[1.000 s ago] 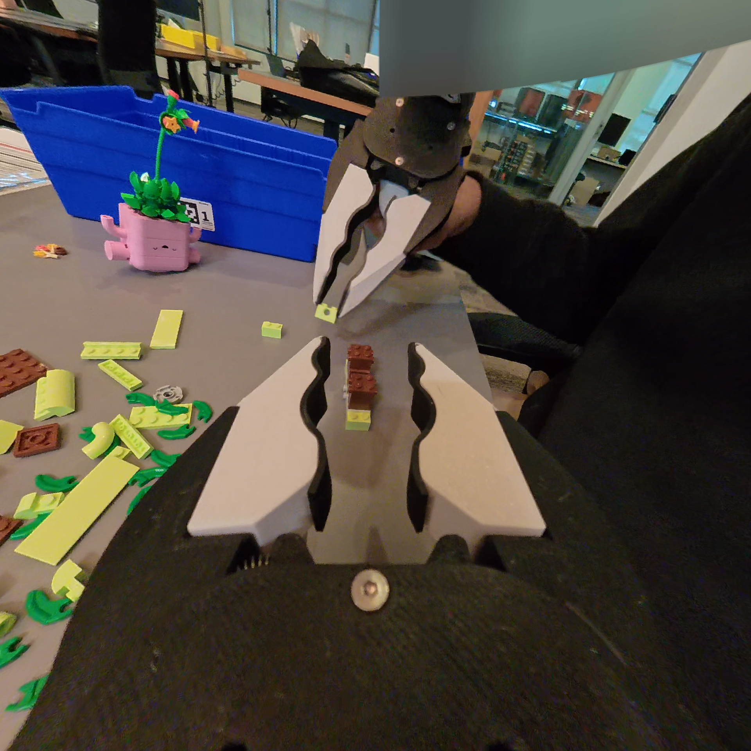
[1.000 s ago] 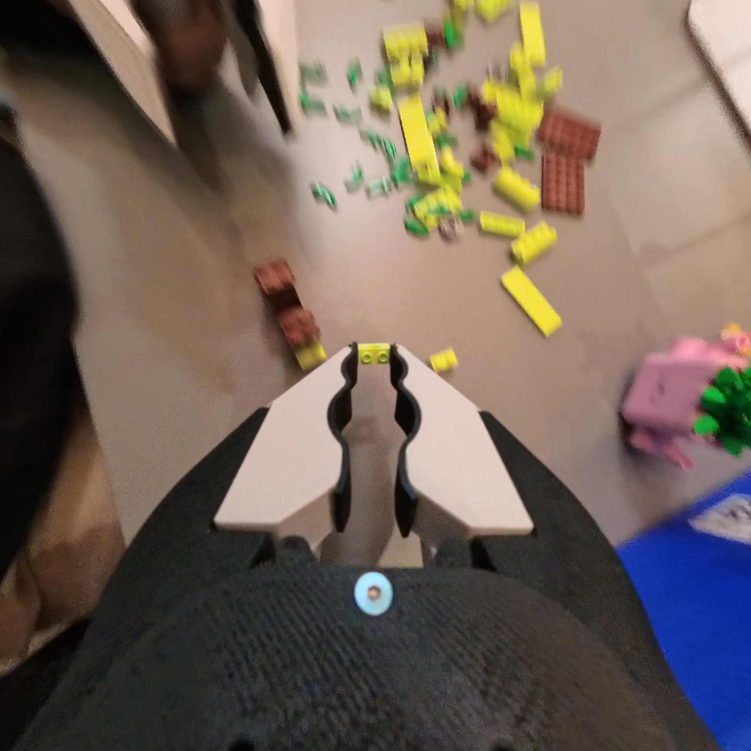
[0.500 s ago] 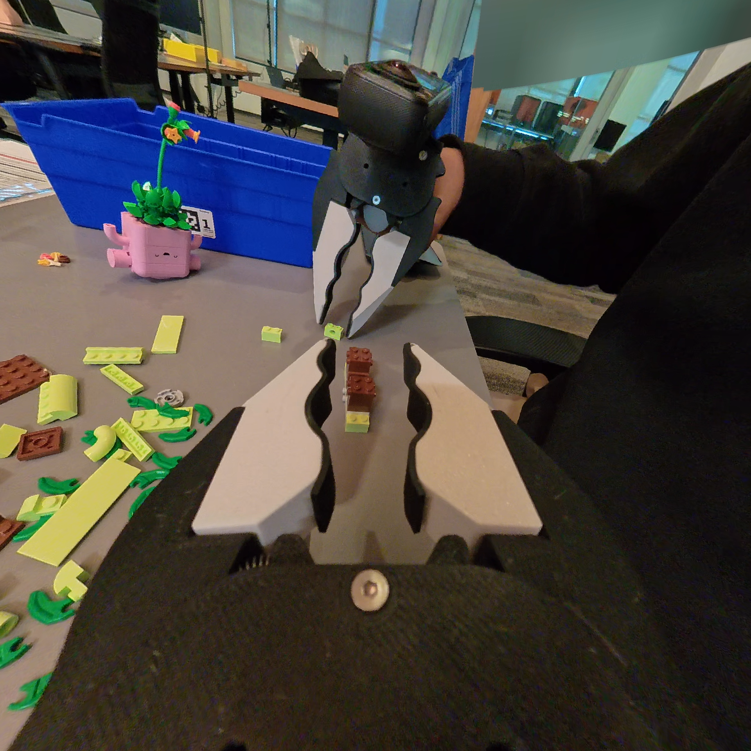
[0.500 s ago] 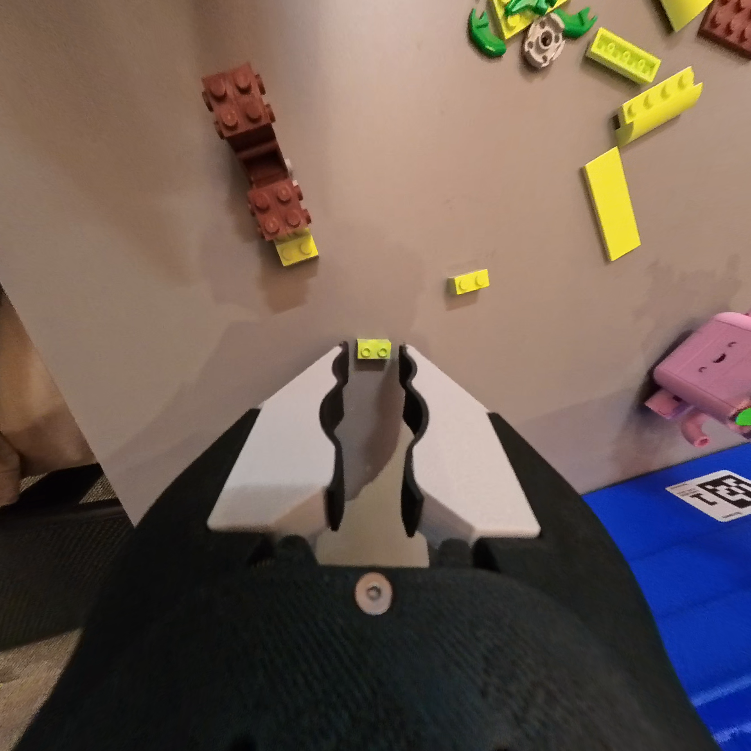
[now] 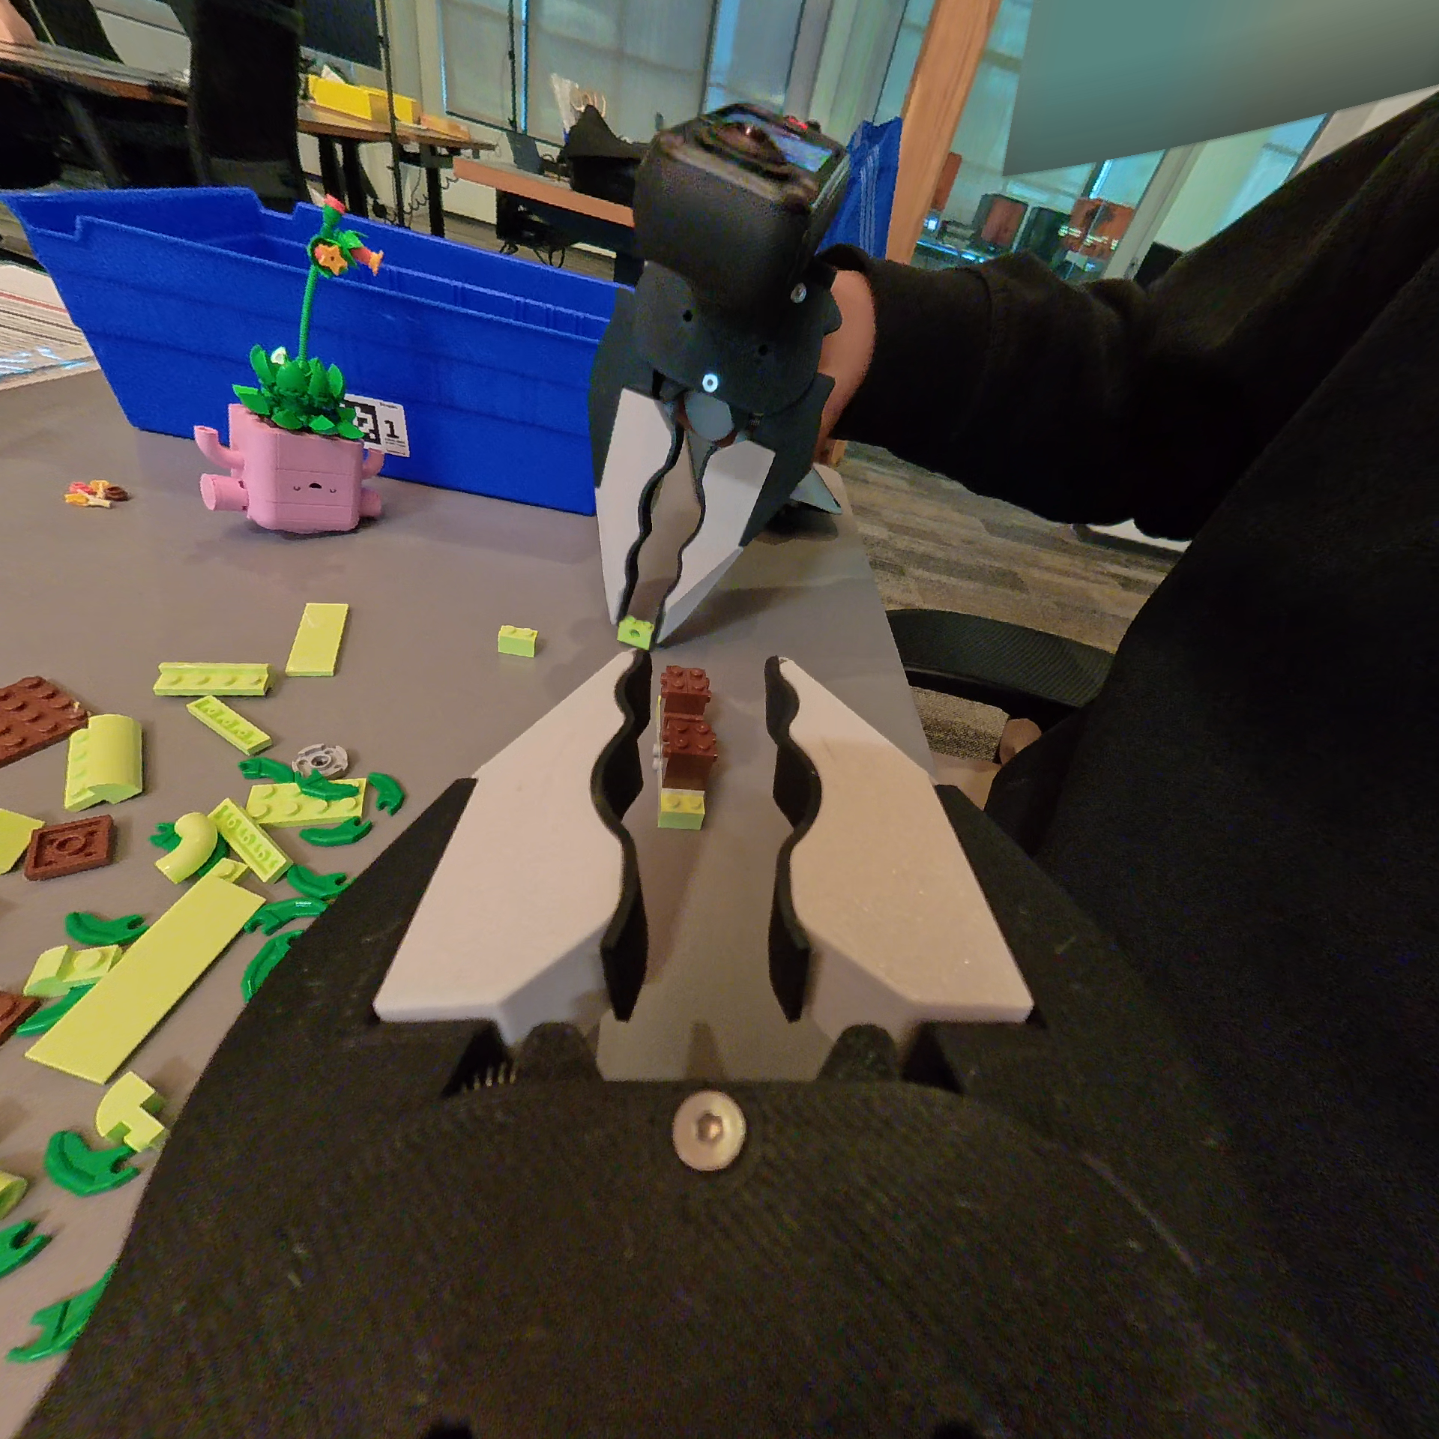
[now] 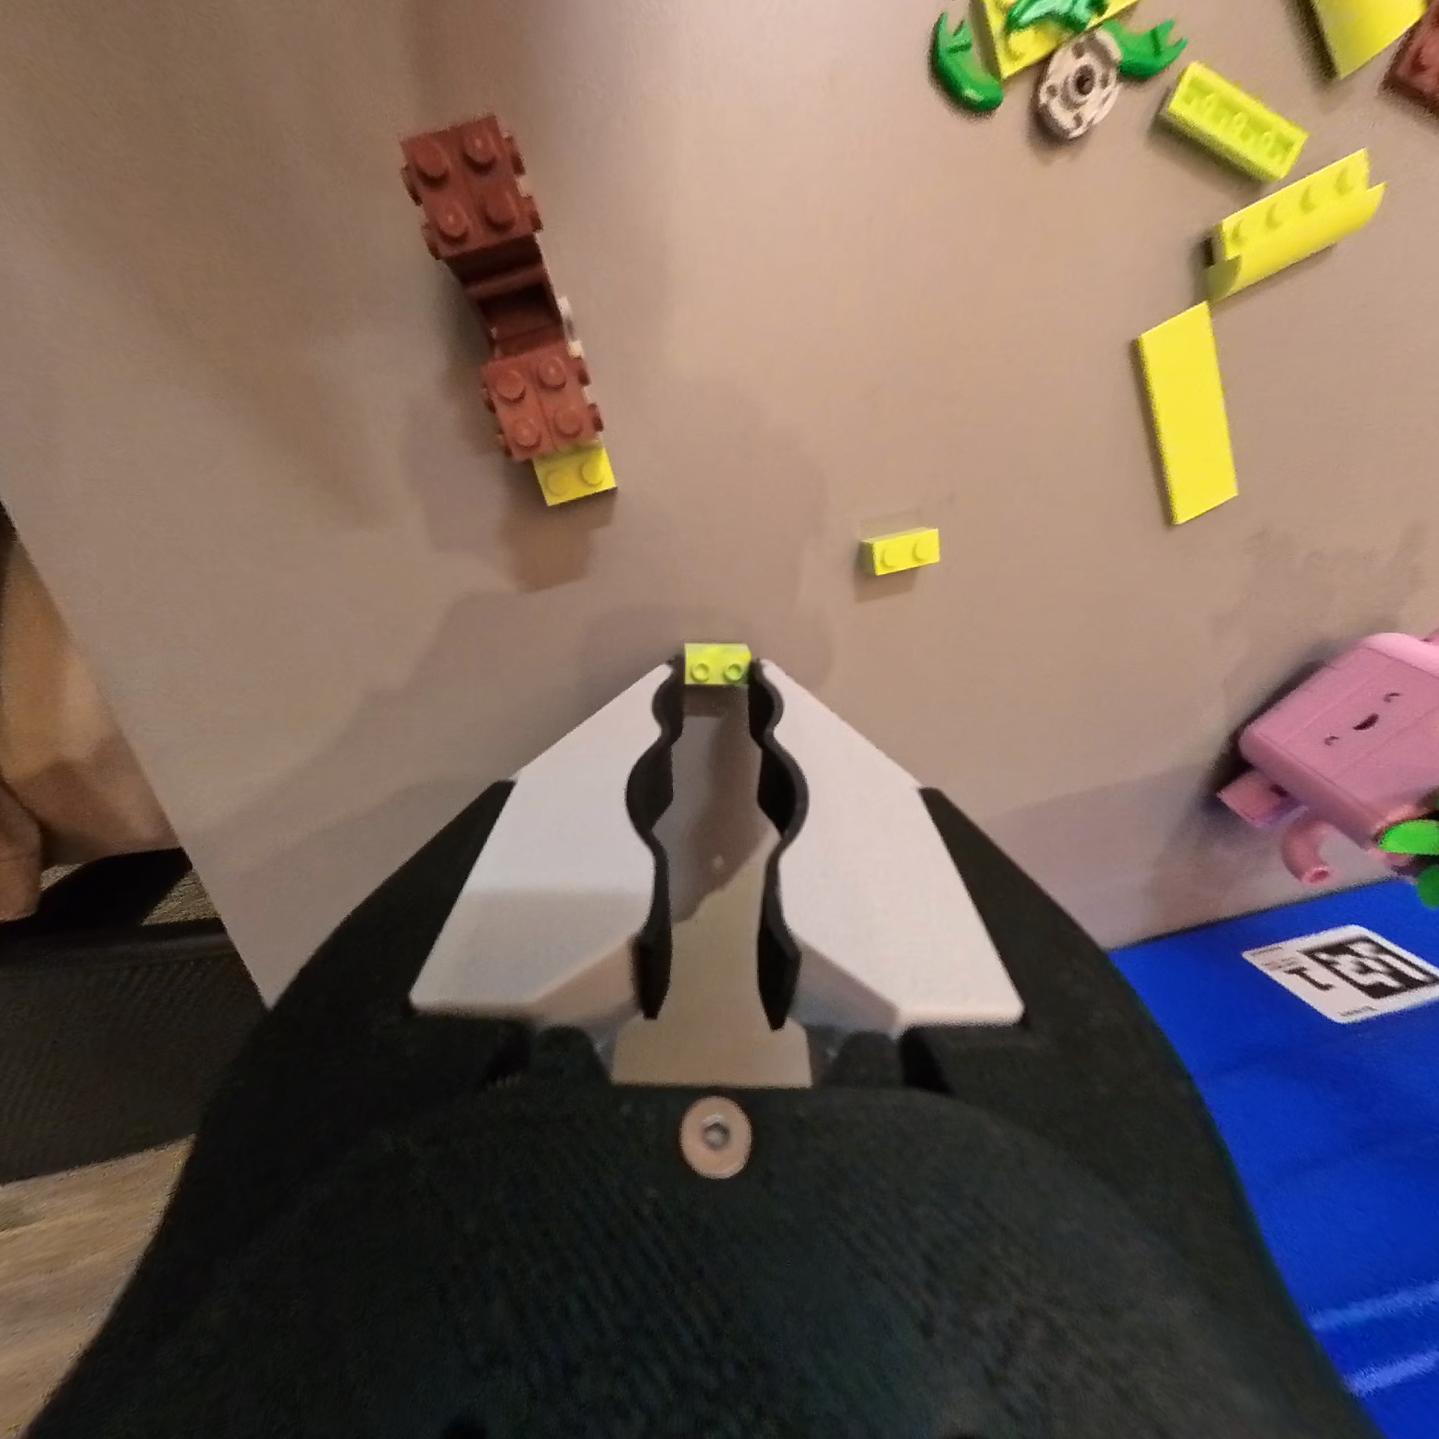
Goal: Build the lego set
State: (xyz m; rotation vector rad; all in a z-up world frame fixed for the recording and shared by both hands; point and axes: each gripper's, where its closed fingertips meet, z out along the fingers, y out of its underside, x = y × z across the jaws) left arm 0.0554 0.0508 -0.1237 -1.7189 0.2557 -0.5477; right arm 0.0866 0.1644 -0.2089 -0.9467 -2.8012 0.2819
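A brown brick assembly (image 5: 685, 740) with a lime brick at its near end lies on the grey table (image 5: 436, 576). It sits between the pads of my left gripper (image 5: 705, 662), which is open and does not press on it. My right gripper (image 6: 716, 662) is shut on a small lime two-stud brick (image 6: 716, 666) at its fingertips, low over the table. In the left wrist view the right gripper (image 5: 642, 623) points down with that brick (image 5: 637, 632) just beyond the brown assembly's far end. The assembly also shows in the right wrist view (image 6: 498, 311), up and left of the right gripper's tips.
A second small lime brick (image 5: 517, 641) lies loose nearby. Several lime, brown and green pieces (image 5: 156, 818) are scattered at the left. A pink pot with a green plant (image 5: 300, 475) stands before a blue bin (image 5: 467, 350). The table edge (image 5: 895, 646) runs close on the right. One gripper's finger ends stand about 15 centimeters off the other's.
My right gripper came down, opened with the lime brick resting on the table between its tips, then closed on it once more. My left jaws narrowed around the brown assembly.
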